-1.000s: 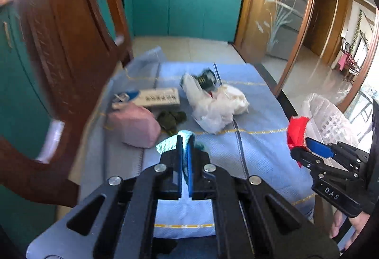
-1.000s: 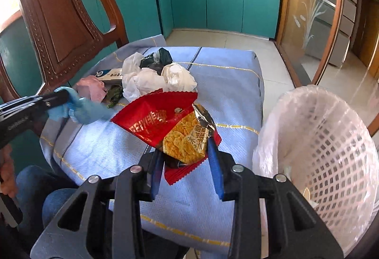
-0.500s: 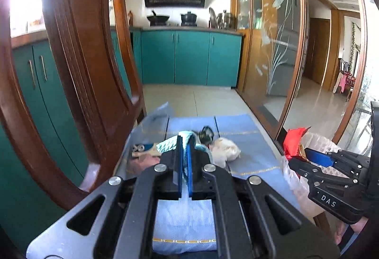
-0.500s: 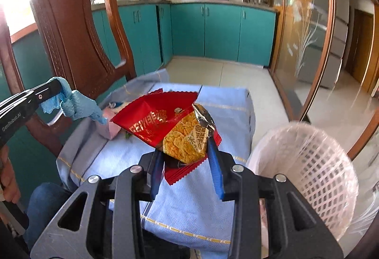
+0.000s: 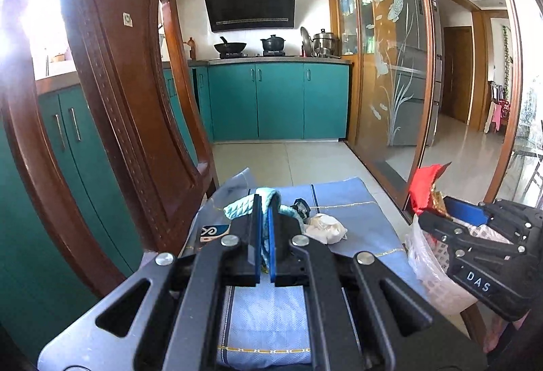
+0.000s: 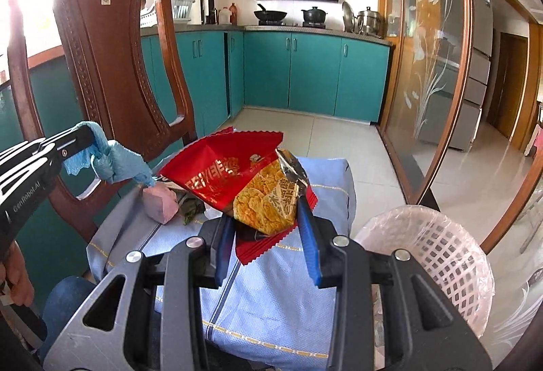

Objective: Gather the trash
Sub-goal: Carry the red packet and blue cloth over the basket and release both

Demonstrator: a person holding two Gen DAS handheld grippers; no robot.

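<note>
In the left wrist view, the left gripper [image 5: 264, 201] has its two blue-padded fingers pressed almost together on a crumpled light-blue paper towel [image 5: 241, 207], which bulges out to the left of and over the fingertips. Beyond it lies a table covered with a pale blue quilted cloth [image 5: 342, 201], and on that cloth sit a crumpled white tissue wad [image 5: 325, 228], a small dark object [image 5: 300, 205] just behind it, and a flat white-and-blue printed packet [image 5: 211, 231] at the left edge. A carved dark-brown wooden chair back [image 5: 112, 99] rises on the left. At the right, the right gripper [image 5: 437, 206] reaches in above a white plastic lattice waste basket lined with a clear bag [image 5: 424, 265], holding a red snack wrapper [image 5: 426, 182]. In the right wrist view, the right gripper [image 6: 268, 201] has its fingers partly apart but clamped on the sides of the red snack wrapper with a yellow cracker picture [image 6: 237, 181], which is held up above the blue cloth [image 6: 271, 303]. The lattice waste basket [image 6: 437, 255] stands just beside the table at the right, apart from the wrapper. At the left, the left gripper [image 6: 86, 136] pinches the light-blue paper towel [image 6: 112, 160], which hangs in the air above a pink block-shaped object [image 6: 161, 201] and a dark green scrap [image 6: 191, 209] lying on the cloth. The wooden chair back [image 6: 108, 41] stands behind them.
</note>
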